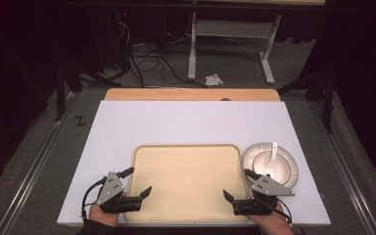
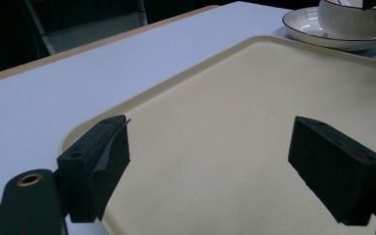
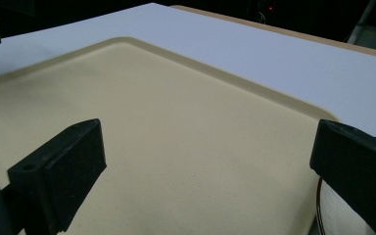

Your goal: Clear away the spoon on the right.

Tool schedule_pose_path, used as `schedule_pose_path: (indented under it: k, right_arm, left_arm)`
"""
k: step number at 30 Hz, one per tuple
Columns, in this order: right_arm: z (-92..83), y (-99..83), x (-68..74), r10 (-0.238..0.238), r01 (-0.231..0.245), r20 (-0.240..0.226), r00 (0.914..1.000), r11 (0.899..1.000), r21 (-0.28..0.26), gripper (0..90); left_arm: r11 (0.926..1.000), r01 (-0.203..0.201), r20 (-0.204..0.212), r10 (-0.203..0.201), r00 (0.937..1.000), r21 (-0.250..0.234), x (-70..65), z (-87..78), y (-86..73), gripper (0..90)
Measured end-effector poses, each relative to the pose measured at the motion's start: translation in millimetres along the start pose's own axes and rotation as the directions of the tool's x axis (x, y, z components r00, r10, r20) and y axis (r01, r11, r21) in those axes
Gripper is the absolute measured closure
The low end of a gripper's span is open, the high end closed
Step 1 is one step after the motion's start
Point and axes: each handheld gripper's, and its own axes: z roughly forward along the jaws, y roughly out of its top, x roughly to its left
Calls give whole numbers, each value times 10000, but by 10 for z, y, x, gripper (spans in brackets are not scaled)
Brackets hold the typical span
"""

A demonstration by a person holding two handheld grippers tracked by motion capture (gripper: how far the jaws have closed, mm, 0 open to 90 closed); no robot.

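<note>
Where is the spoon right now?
In the high view, the spoon rests in the bowl on the plate, right of the tray.

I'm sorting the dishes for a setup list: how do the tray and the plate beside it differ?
The tray is a beige rectangle with rounded corners; the plate is round and white with a dark rim line. The tray is much larger than the plate. The tray lies bare, while the plate carries a bowl with a spoon. Both rest flat on the white board.

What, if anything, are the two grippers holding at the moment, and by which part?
Nothing is held. The left gripper and right gripper both hang open over the near corners of the tray, jaws apart with nothing between them.
</note>
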Motion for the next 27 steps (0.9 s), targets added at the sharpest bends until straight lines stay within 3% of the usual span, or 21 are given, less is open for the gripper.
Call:
schedule_pose_path:
  k: [17,19,22,27]
  right_arm:
    - [-19,-18,-46,126,-126,-27,9999,9999,-96,13]
    - [-28,-17,-53,173,-175,-90,9998,9997,-161,44]
    - [-66,-8,-74,394,-410,-385,9985,9982,-439,173]
    - [-141,17,-112,537,-565,-338,9980,9943,-902,281]
  left_arm:
    - [10000,-28,-49,28,10000,36,7,2,-2,159]
    - [10000,-32,-34,32,10000,49,5,6,-3,159]
    - [9999,-61,-24,62,10000,92,5,6,-4,159]
    - [10000,-61,-37,61,10000,69,10,4,-4,159]
